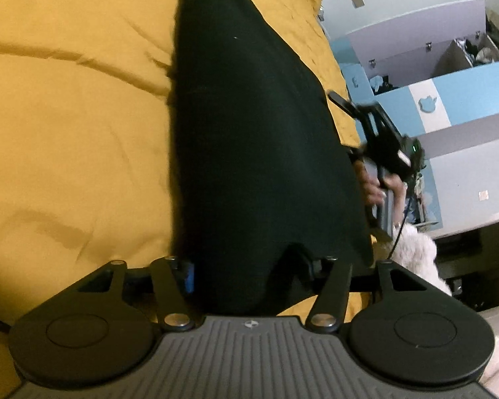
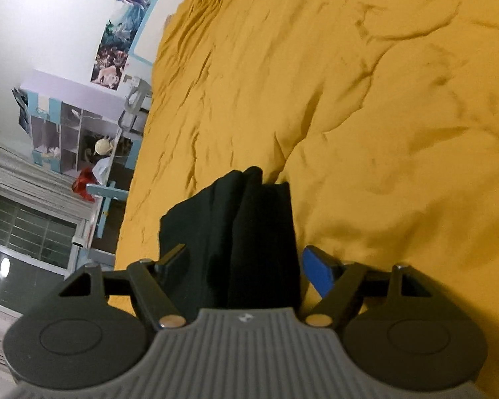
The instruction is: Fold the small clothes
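Note:
A black garment (image 1: pixel 249 126) lies as a long strip on the yellow bedspread (image 1: pixel 66 116), narrowing away from me. Its near end sits between the jaws of my left gripper (image 1: pixel 249 272), which stand apart and do not squeeze it; the right finger is partly hidden under a fold. At the strip's right edge a hand holds my right gripper (image 1: pixel 344 124). In the right wrist view the garment (image 2: pixel 249 226) is a bunched fold between the wide jaws of my right gripper (image 2: pixel 246 266), and yellow bedspread (image 2: pixel 382 99) shows between the cloth and the blue pad (image 2: pixel 319 272).
Blue and white cabinets (image 1: pixel 449 99) stand past the bed's right edge, with a white fluffy thing (image 1: pixel 419 252) below them. In the right wrist view a shelf unit (image 2: pixel 66 126), wall posters (image 2: pixel 126 16) and a window (image 2: pixel 26 232) lie beyond the bed's left edge.

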{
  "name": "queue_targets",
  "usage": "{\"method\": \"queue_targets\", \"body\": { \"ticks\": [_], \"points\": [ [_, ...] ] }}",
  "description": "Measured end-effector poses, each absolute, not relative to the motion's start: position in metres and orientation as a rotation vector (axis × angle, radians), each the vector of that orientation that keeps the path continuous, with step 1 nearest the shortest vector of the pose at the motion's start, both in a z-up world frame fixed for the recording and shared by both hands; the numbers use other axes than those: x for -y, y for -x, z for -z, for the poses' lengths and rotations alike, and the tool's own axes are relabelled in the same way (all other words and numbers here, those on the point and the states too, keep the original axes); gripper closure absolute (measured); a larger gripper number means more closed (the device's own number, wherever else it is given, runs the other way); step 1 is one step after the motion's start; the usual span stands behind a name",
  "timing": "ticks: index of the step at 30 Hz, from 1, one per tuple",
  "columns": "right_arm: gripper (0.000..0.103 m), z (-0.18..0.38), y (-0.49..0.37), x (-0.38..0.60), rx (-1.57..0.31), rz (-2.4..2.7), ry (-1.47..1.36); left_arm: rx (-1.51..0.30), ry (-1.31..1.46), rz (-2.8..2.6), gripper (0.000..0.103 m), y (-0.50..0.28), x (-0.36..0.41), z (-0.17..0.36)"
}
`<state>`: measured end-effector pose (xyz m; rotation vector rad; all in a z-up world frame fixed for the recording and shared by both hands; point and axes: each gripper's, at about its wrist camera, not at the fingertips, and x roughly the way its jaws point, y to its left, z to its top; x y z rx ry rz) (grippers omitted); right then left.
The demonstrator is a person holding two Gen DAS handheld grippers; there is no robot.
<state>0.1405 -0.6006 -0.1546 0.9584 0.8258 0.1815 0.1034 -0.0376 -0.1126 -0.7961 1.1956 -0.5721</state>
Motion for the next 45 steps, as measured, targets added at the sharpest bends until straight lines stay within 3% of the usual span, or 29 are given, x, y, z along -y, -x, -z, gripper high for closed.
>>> {"method": "queue_targets", "body": {
  "ticks": [5,16,19,21,22,23,27,33,38,45],
  "points": [
    [0.021,0.163,-0.171,0.584,-0.838,-0.247,-0.918,-1.189,0.782,0.579,0.029,-0.100,0.046,0.110],
    [0.020,0.178,-0.198,0.578,-0.839,-0.239,-0.926,-1.172,0.772,0.592,0.026,-0.091,0.055,0.109],
    [0.024,0.178,-0.194,0.579,-0.839,-0.233,-0.911,-1.169,0.766,0.592,0.024,-0.092,0.055,0.108],
    [0.031,0.179,-0.194,0.576,-0.844,-0.211,-0.890,-1.167,0.763,0.591,0.024,-0.093,0.056,0.107],
    [0.040,0.179,-0.192,0.576,-0.848,-0.202,-0.876,-1.165,0.763,0.590,0.024,-0.094,0.056,0.107],
    [0.049,0.180,-0.191,0.576,-0.849,-0.192,-0.863,-1.160,0.766,0.586,0.026,-0.094,0.057,0.107],
    [0.062,0.181,-0.186,0.577,-0.829,-0.175,-0.855,-1.145,0.809,0.550,0.064,-0.097,0.053,0.111],
    [0.074,0.160,-0.182,0.569,-0.780,-0.161,-0.826,-1.118,0.870,0.540,0.084,-0.100,0.046,0.109],
    [0.076,0.114,-0.181,0.553,-0.734,-0.166,-0.795,-1.043,0.877,0.573,0.091,-0.102,0.040,0.088],
    [0.077,0.023,-0.210,0.485,-0.709,-0.224,-0.636,-0.900,0.918,0.632,0.091,-0.105,0.004,0.047]
  ]
}}
